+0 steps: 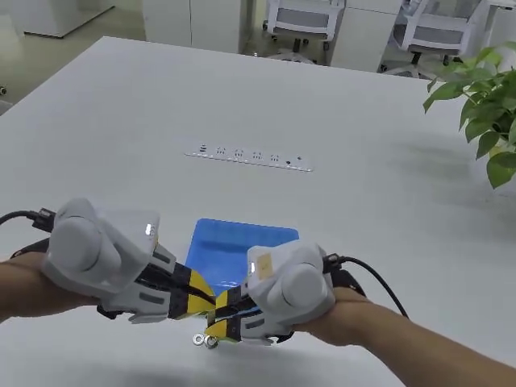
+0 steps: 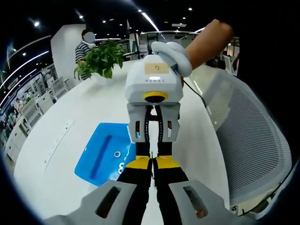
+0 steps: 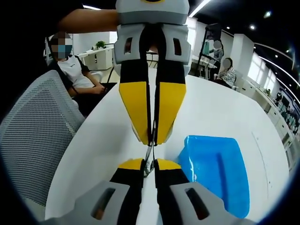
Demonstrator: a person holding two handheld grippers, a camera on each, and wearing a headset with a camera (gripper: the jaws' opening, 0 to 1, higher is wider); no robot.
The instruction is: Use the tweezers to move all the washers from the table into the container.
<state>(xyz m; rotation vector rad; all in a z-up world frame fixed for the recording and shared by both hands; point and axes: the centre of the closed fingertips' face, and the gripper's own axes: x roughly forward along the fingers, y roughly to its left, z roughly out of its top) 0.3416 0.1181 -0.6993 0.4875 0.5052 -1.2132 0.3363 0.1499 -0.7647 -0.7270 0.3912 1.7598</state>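
Note:
My two grippers meet tip to tip over the near table edge. The left gripper (image 1: 208, 297) points right and the right gripper (image 1: 219, 316) points left. In the right gripper view, thin metal tweezers (image 3: 149, 157) run between my right gripper (image 3: 149, 165) and the left gripper's yellow pads (image 3: 140, 112), and both are shut on them. Two small washers (image 1: 205, 340) lie on the white table just below the right gripper. The blue container (image 1: 234, 248) sits just behind the grippers. In the left gripper view the container (image 2: 101, 152) holds a washer (image 2: 117, 153), and my left gripper (image 2: 151, 165) is shut.
A flush socket strip (image 1: 246, 156) lies mid-table. A leafy plant (image 1: 484, 105) stands at the far right. Office chairs (image 1: 302, 20) line the far edge. A grey mesh chair (image 2: 253, 140) stands close beside the table, and people sit nearby.

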